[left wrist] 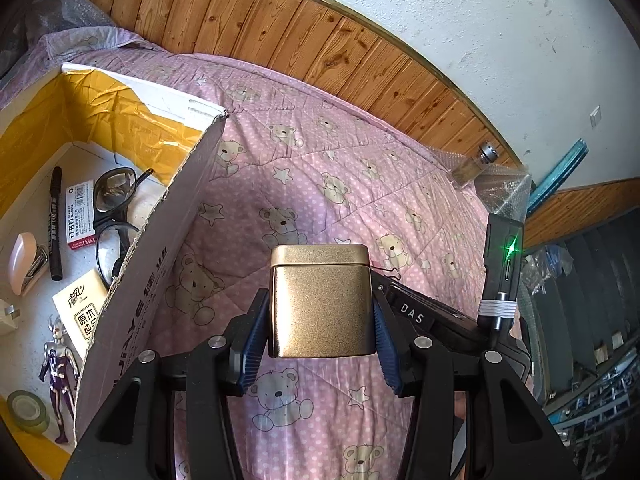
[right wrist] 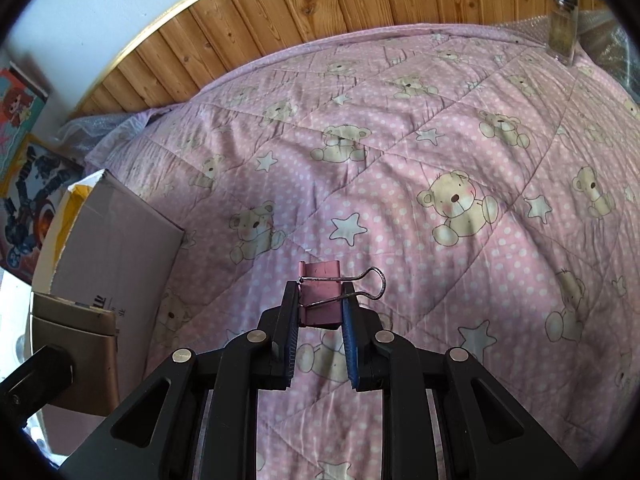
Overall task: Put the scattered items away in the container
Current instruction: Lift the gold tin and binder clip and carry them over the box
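My left gripper (left wrist: 320, 304) is shut on a gold tin (left wrist: 322, 304) with a lid, held above the pink bear quilt (left wrist: 320, 168) just right of the cardboard box (left wrist: 160, 264). The box at the left holds glasses (left wrist: 114, 208), a black marker (left wrist: 55, 224), a staple box (left wrist: 82, 216), a tissue pack (left wrist: 84, 312), a toy figure (left wrist: 58, 364), a tape roll (left wrist: 28, 412) and a pink stapler (left wrist: 24, 262). My right gripper (right wrist: 320, 300) is shut on a pink binder clip (right wrist: 322, 300) over the quilt (right wrist: 400, 160). The gold tin (right wrist: 74, 344) and the box (right wrist: 116, 236) show at the left of the right wrist view.
A small glass bottle with a metal cap (left wrist: 474, 166) (right wrist: 563, 20) stands at the far right corner of the bed on bubble wrap (left wrist: 504, 192). A wooden headboard (left wrist: 320, 48) and white wall lie behind. The right gripper's body (left wrist: 440, 320) sits close behind the tin.
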A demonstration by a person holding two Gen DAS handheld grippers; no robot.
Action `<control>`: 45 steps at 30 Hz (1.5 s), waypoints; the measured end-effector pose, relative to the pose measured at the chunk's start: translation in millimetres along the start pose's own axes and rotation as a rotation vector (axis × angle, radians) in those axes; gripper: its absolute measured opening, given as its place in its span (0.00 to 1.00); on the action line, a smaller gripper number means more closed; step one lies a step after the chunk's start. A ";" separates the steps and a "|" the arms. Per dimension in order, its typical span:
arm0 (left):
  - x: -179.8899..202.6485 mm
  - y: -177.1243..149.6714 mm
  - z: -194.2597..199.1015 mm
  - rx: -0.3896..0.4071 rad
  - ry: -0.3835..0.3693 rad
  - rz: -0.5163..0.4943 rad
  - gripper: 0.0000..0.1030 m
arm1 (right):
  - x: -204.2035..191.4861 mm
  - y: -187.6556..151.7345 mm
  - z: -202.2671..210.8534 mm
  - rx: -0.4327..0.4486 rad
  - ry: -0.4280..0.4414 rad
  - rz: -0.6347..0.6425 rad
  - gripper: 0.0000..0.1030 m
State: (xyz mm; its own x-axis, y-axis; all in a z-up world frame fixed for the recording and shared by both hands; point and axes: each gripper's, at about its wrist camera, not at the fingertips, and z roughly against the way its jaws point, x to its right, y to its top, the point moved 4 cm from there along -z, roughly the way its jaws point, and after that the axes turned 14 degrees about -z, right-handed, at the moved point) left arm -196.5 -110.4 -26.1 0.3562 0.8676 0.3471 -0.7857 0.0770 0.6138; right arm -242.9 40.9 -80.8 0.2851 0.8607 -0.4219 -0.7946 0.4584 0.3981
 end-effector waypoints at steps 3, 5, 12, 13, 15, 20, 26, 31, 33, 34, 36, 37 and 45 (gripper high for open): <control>3.4 -1.3 9.0 0.012 -0.003 -0.008 0.48 | -9.0 -9.9 13.8 0.004 0.019 0.008 0.19; 4.9 -3.7 15.1 0.018 -0.004 -0.012 0.48 | -15.7 -18.0 23.3 0.008 0.031 0.015 0.19; 8.3 -13.9 38.2 0.041 -0.002 -0.022 0.48 | -35.6 -47.8 48.9 0.004 0.070 0.038 0.19; 8.5 -14.9 41.9 0.046 -0.001 -0.023 0.48 | -38.8 -52.2 51.8 0.002 0.074 0.043 0.19; 7.0 -18.2 50.4 0.055 0.000 -0.023 0.48 | -45.4 -59.9 57.6 0.000 0.082 0.053 0.19; 2.5 -23.4 70.4 0.082 0.006 -0.019 0.48 | -63.9 -75.3 73.4 0.000 0.112 0.077 0.20; -5.1 -30.8 94.0 0.117 0.011 -0.007 0.48 | -90.9 -87.3 92.6 0.017 0.146 0.117 0.20; -13.7 -37.3 114.3 0.146 0.022 0.003 0.48 | -109.0 -95.1 103.3 0.025 0.164 0.148 0.20; -17.9 -39.4 122.5 0.158 0.031 0.006 0.48 | -115.4 -97.9 107.3 0.029 0.170 0.159 0.20; -19.9 -40.6 126.5 0.164 0.034 0.007 0.48 | -118.9 -99.0 109.4 0.031 0.173 0.165 0.20; -24.0 -42.5 134.1 0.177 0.043 0.012 0.48 | -126.4 -100.9 113.6 0.035 0.180 0.178 0.20; -26.4 -43.1 137.8 0.183 0.048 0.016 0.48 | -130.5 -101.9 115.8 0.037 0.184 0.184 0.20; -54.0 -49.6 168.4 0.233 0.081 0.060 0.48 | -167.5 -111.9 129.8 0.049 0.221 0.253 0.20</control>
State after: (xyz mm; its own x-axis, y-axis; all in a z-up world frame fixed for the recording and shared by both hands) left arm -91.6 -243.8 44.1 0.2635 0.9045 0.3355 -0.6631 -0.0828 0.7440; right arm -132.1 -125.7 51.0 -0.0453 0.8821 -0.4689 -0.7968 0.2512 0.5495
